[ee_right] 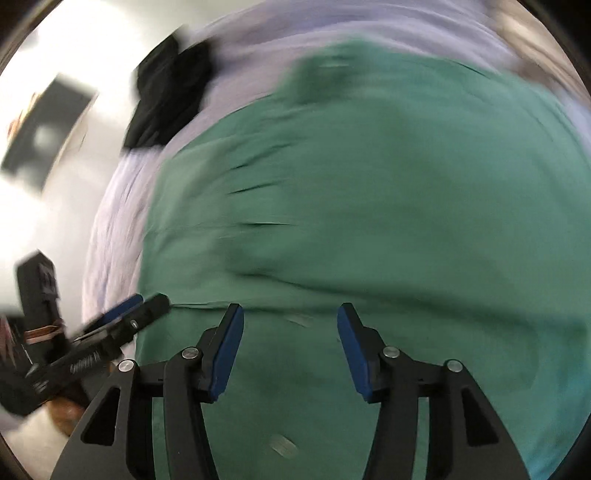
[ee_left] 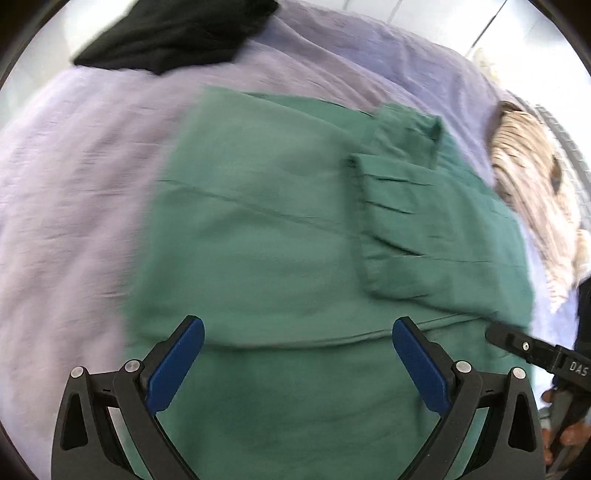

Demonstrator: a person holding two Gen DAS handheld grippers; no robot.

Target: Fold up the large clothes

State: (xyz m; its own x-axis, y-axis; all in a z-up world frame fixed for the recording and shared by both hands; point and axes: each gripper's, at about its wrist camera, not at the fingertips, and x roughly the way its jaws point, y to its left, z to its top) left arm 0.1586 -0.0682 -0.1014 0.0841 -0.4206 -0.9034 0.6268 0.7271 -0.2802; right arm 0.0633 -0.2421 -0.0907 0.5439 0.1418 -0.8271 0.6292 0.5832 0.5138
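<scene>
Left wrist view: left gripper (ee_left: 298,334) jaws wide apart, holding nothing, over green garment (ee_left: 280,221) spread on lavender sheet (ee_left: 66,192). Right gripper (ee_right: 290,319) half open, empty, above same garment. Black cloth (ee_left: 177,33) at far edge; striped fabric (ee_left: 532,192) beside.

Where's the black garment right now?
In the left wrist view the black garment lies at the top left on the lilac sheet, beyond the green garment and apart from it.
</scene>
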